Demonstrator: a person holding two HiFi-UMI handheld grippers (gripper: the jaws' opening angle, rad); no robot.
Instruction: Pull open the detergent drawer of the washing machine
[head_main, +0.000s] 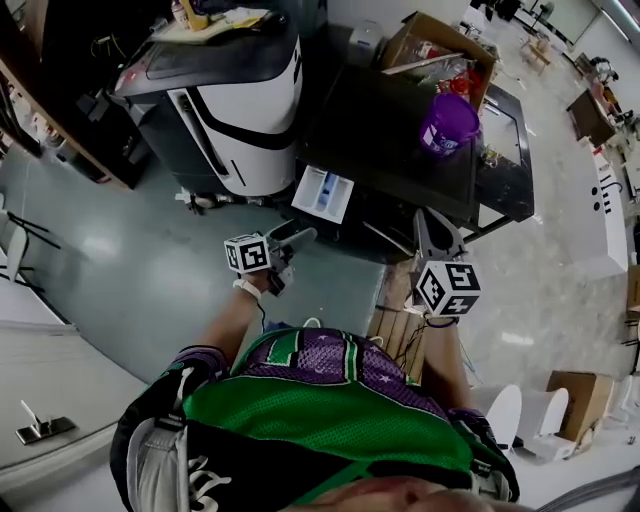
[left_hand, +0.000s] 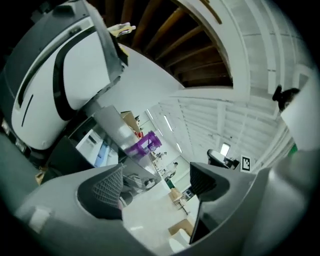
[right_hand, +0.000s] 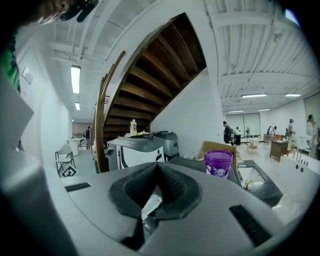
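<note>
Fingers (left_hand: 107, 187) of my left gripper (left_hand: 156, 185) stand apart and empty; my right gripper (right_hand: 157, 172) is clenched on nothing, both near the washing machine (head_main: 390, 130).

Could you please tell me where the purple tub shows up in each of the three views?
Head view: purple tub, upper right.
Left gripper view: purple tub, small, just left of centre.
Right gripper view: purple tub, right of centre.
Shared landmark: the grey-and-white machine, left of the tub in every view.

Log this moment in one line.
left gripper open, empty | right gripper shut, empty | neither touching black washing machine | purple plastic tub on top
</note>
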